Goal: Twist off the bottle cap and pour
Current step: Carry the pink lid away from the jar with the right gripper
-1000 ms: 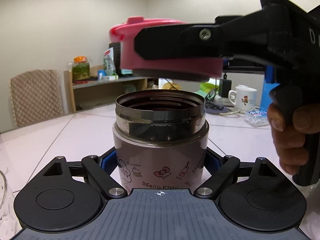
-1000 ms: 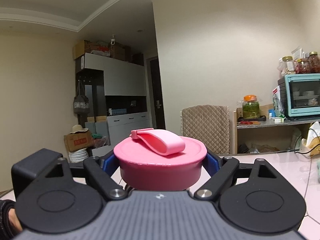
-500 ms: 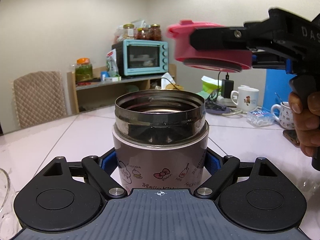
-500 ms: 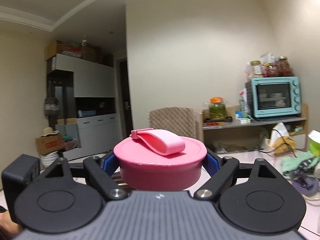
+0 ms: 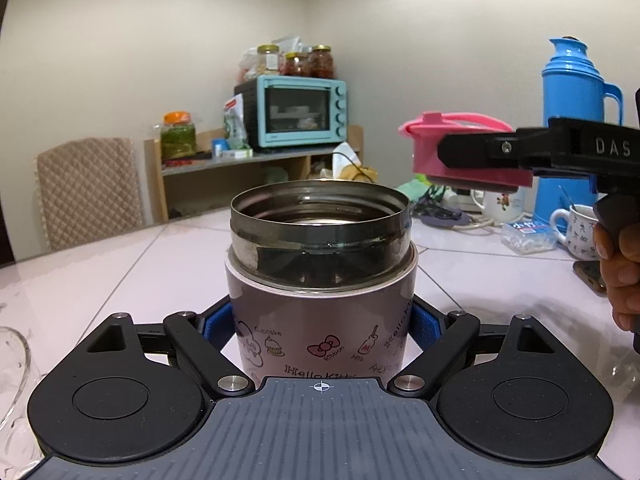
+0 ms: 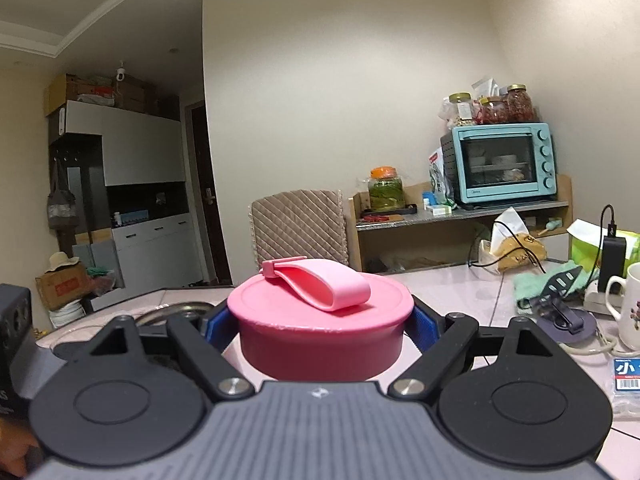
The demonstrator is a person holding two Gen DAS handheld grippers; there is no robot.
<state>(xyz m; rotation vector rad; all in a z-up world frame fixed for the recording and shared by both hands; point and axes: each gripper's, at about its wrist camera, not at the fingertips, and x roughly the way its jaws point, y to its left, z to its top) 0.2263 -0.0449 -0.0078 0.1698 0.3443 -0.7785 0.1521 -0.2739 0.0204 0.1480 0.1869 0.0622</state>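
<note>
Two grippers share the work here, each closed on one half of the flask. Your left gripper has its blue pads pressed against both sides of the pink flask, which stands upright on the pale table, toward the edge nearest you; that squeeze is what keeps the body from turning or tipping, and its steel mouth is open and bare. Your right gripper is clamped just as snugly on the pink cap, strap uppermost and level, held in the air off to the flask's right and a little above its rim, clear of the mouth so nothing blocks the pour. The unscrewing looks finished, so the cap needs a resting place; the table's right side is crowded with a white mug, a blue thermos and a second cup, so choose a bare patch. A glass vessel shows at the table's near left corner, probably the pouring target, though only its rim is in view. Keep the left grip firm when you tilt, since the wide mouth could spill quickly.
</note>
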